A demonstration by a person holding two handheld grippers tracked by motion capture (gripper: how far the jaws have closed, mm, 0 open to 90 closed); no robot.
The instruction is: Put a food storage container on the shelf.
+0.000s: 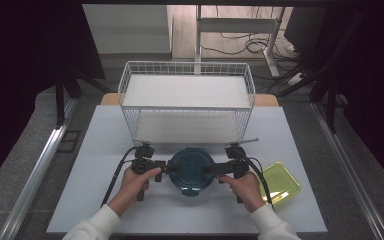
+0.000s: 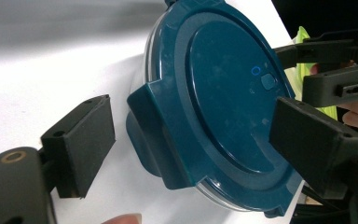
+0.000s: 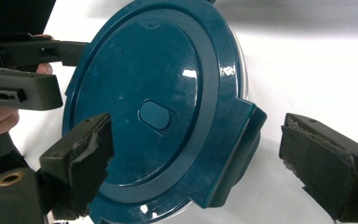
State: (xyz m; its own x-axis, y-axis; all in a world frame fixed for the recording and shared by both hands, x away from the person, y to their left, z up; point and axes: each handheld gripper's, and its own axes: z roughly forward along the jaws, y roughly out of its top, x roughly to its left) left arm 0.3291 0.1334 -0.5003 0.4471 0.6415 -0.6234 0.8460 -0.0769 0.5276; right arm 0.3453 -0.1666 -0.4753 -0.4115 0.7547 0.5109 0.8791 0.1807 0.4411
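Observation:
A round container with a dark teal lid (image 1: 191, 169) rests on the white table (image 1: 100, 145), just in front of the wire basket. My left gripper (image 1: 166, 169) reaches in from the container's left side and my right gripper (image 1: 206, 170) from its right, each held in a hand. In the left gripper view the open left gripper (image 2: 191, 135) straddles a side latch flap (image 2: 151, 130), one jaw beside it, the other over the lid (image 2: 223, 93). In the right gripper view the open right gripper (image 3: 196, 163) straddles the opposite latch flap (image 3: 240, 149) without touching it.
A white wire basket (image 1: 187, 107) with two levels stands right behind the container. A yellow-green tray (image 1: 281, 181) lies on the table beside the right hand. Black cables trail from both grippers towards the table's front. Floor rails flank the table.

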